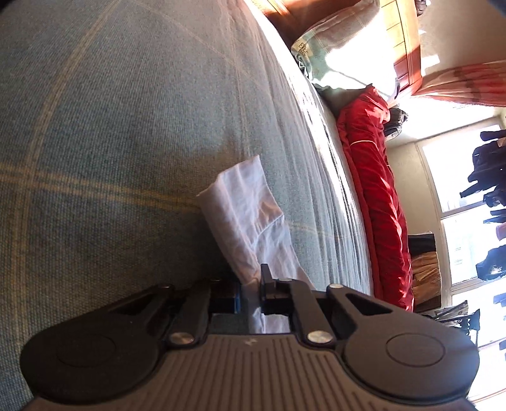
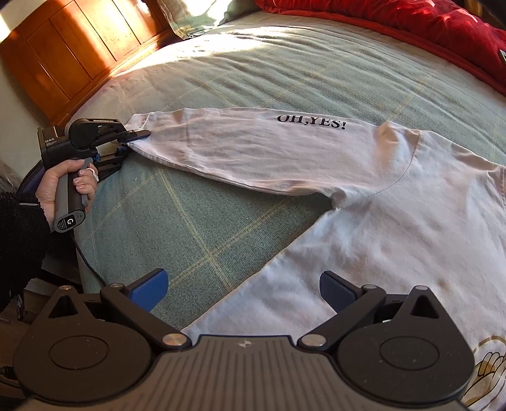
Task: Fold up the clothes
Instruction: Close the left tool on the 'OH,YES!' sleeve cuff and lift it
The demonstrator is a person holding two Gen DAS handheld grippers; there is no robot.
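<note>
A white long-sleeve shirt (image 2: 395,221) lies flat on the bed, its sleeve (image 2: 253,148) stretched out to the left with "OH,YES!" (image 2: 311,121) printed on it. At the cuff, my left gripper (image 2: 136,139) is held by a hand in a black fuzzy sleeve. In the left wrist view the left gripper (image 1: 251,284) is shut on the white cuff, and the sleeve (image 1: 249,208) runs away from it. My right gripper (image 2: 243,284) hovers open over the shirt's side edge, its blue pads (image 2: 151,287) wide apart and touching nothing.
A green plaid blanket (image 2: 221,79) covers the bed. A red quilt (image 2: 411,25) lies bunched along the far side. A wooden headboard (image 2: 63,57) and a pillow (image 1: 341,47) stand at the head end. A bright window (image 1: 468,221) is beyond the bed.
</note>
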